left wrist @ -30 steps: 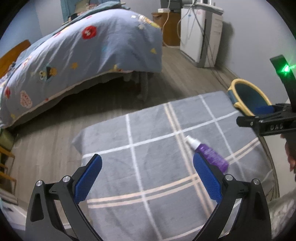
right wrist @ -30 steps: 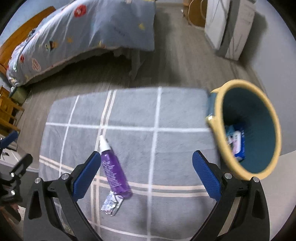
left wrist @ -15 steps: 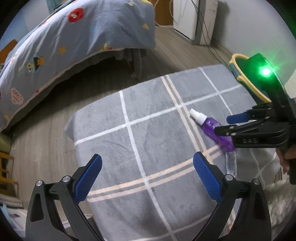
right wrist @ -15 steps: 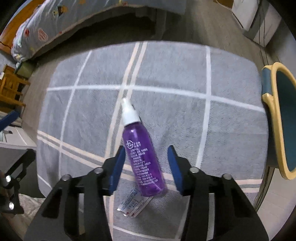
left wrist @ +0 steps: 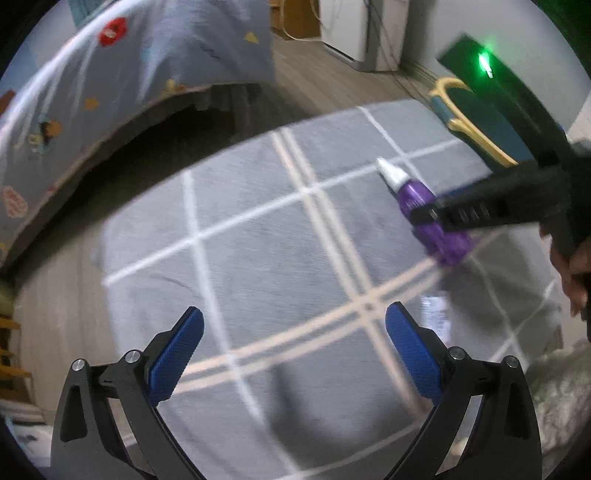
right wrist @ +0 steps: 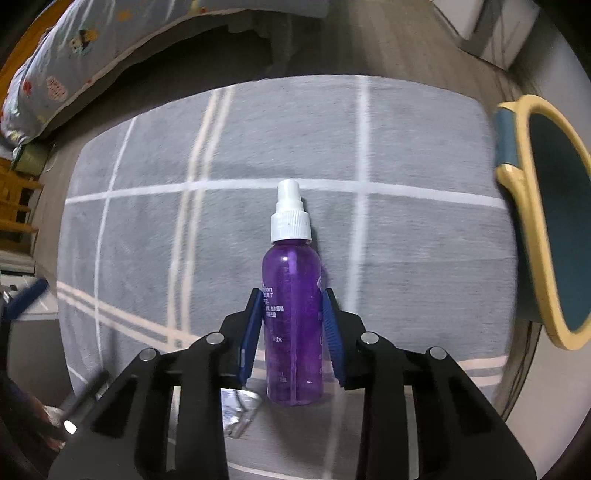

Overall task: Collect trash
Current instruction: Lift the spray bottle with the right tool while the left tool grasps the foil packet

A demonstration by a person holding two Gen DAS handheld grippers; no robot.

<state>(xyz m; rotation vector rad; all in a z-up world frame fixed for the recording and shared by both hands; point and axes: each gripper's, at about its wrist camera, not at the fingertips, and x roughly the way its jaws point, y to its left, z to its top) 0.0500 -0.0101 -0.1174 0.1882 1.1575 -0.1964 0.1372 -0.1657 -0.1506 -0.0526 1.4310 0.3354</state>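
A purple spray bottle (right wrist: pixel 291 314) with a white cap lies between the blue pads of my right gripper (right wrist: pixel 291 306), which is shut on its body above the grey checked cloth (right wrist: pixel 229 236). The bottle also shows in the left wrist view (left wrist: pixel 417 195), with the right gripper (left wrist: pixel 439 212) across it. A clear plastic wrapper (right wrist: pixel 238 413) lies on the cloth under the bottle's base; it also shows in the left wrist view (left wrist: pixel 436 314). My left gripper (left wrist: pixel 293 350) is open and empty over the near part of the cloth. A teal bin with a yellow rim (right wrist: pixel 546 236) stands at the right.
A bed with a blue patterned duvet (left wrist: pixel 122 74) stands beyond the cloth across a wooden floor (left wrist: pixel 325 74). A white appliance (left wrist: pixel 362 33) stands at the back wall. Wooden furniture (right wrist: pixel 18 206) is at the left edge.
My right gripper has closed on the purple bottle, which now points straight ahead and looks lifted. The left gripper has shifted a little toward the right.
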